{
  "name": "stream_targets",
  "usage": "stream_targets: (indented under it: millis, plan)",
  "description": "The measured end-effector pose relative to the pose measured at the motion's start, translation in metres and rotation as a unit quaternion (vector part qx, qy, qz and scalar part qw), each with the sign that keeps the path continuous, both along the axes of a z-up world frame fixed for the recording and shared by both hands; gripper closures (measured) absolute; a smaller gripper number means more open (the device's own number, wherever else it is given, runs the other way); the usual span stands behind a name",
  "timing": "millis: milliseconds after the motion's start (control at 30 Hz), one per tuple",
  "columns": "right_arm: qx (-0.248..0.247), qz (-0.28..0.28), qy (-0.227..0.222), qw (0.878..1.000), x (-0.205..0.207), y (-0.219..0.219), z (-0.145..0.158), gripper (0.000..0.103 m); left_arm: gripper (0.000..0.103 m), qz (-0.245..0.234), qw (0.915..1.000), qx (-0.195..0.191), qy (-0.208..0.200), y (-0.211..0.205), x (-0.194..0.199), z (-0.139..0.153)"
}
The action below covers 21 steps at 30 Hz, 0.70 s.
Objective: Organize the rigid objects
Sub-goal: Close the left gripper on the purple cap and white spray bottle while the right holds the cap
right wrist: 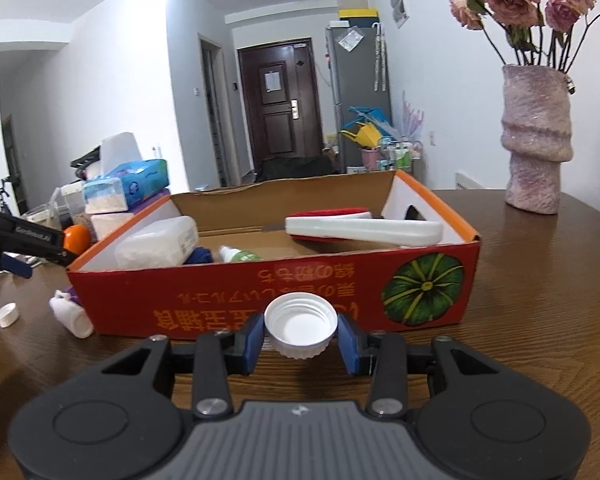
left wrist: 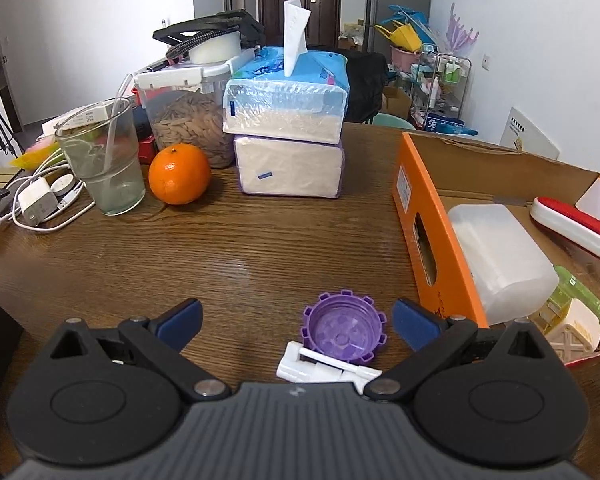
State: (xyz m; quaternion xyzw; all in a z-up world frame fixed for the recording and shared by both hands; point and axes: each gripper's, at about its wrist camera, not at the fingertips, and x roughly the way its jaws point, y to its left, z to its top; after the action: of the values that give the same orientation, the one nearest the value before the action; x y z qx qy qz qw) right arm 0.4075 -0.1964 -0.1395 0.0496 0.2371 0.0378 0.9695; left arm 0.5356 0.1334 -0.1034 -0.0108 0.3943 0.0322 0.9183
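Observation:
My left gripper [left wrist: 298, 322] hangs open over the wooden table [left wrist: 228, 248], pointing steeply down. A purple notched cap [left wrist: 344, 330] lies open side up between its blue pads, nearer the right one and touching neither. A white pump nozzle [left wrist: 324, 368] lies just in front of the cap. My right gripper [right wrist: 300, 334] is shut on a white ribbed screw cap [right wrist: 300, 326], held open side up just before the red front wall of the cardboard box [right wrist: 260, 300]. The box holds a white plastic container [right wrist: 156, 242], a red and white brush [right wrist: 360, 228] and a green-labelled bottle [right wrist: 240, 256].
An orange [left wrist: 179, 174], a glass with a straw [left wrist: 104, 160], stacked tissue packs [left wrist: 288, 140], a jar of snacks [left wrist: 188, 120] and chargers with cables [left wrist: 40, 200] crowd the far left. A second white cap [right wrist: 7, 314] lies left of the box. A vase of dried roses [right wrist: 536, 140] stands right.

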Motion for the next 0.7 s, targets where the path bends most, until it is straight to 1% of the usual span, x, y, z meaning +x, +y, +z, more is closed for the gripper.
stream_targets:
  millis: [433, 700]
  plan:
    - [0.0, -0.004, 0.008, 1.0, 0.002, -0.002, -0.002, 0.064, 0.0, -0.014, 0.9997, -0.017, 0.006, 0.001, 0.01, -0.012]
    - [-0.001, -0.002, 0.013, 1.0, 0.004, -0.001, -0.003, 0.064, 0.0, -0.024, 0.9995, -0.021, -0.003, 0.002, 0.008, -0.015]
